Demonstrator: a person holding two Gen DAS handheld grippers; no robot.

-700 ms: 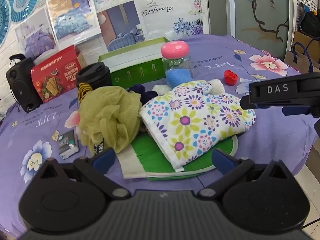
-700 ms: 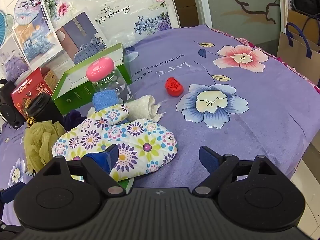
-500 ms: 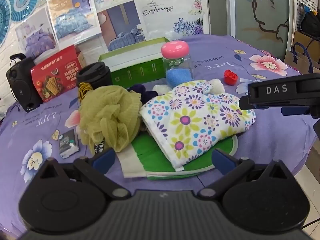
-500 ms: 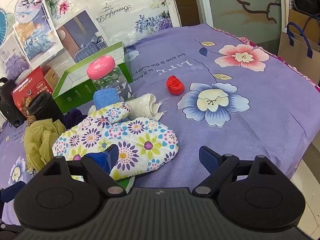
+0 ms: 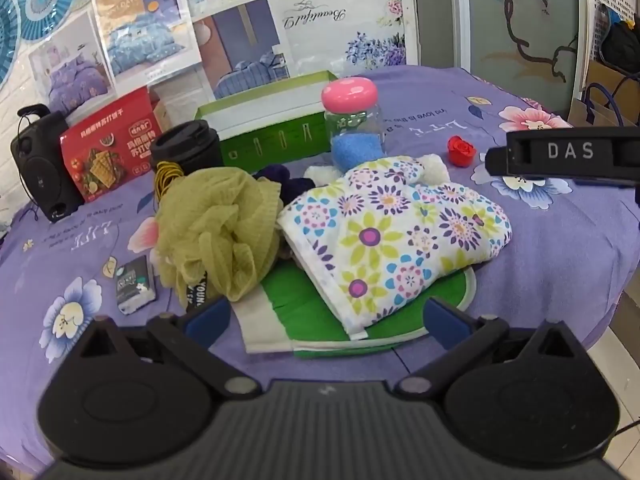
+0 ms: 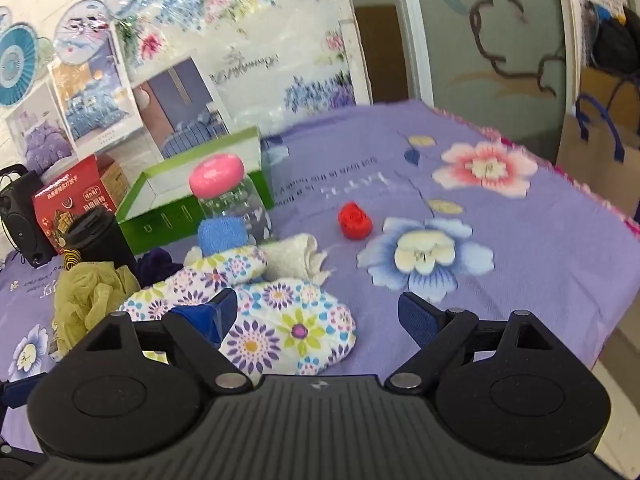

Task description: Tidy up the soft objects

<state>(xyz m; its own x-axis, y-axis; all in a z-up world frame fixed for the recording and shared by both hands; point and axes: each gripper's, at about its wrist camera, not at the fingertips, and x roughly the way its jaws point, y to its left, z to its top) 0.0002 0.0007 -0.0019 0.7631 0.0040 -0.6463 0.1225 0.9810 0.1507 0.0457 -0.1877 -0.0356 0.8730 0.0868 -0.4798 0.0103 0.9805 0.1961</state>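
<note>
A floral oven mitt [image 5: 400, 236] [image 6: 260, 320] lies on a green mat [image 5: 320, 316], with an olive mesh bath pouf [image 5: 216, 228] [image 6: 88, 296] to its left. Behind them sit a white cloth [image 6: 292, 256], a blue sponge [image 5: 356, 152] [image 6: 222, 236] and a dark purple soft item [image 5: 280, 184]. My left gripper [image 5: 324, 316] hovers open before the mat's near edge, nothing between its fingers. My right gripper [image 6: 316, 312] is open over the mitt's right end, gripping nothing. Its side arm shows at the right of the left wrist view.
At the back stand a green box [image 5: 272, 128], a pink-lidded clear jar [image 5: 352, 116], a black cup [image 5: 188, 148], a red carton [image 5: 108, 148] and a black speaker [image 5: 40, 168]. A red rose [image 6: 354, 220] and a small packet [image 5: 134, 284] lie on the purple floral cloth [image 6: 520, 264].
The right gripper has moved forward and tilted up, so the mitt and rose sit lower and nearer in its view. The left gripper has stayed put.
</note>
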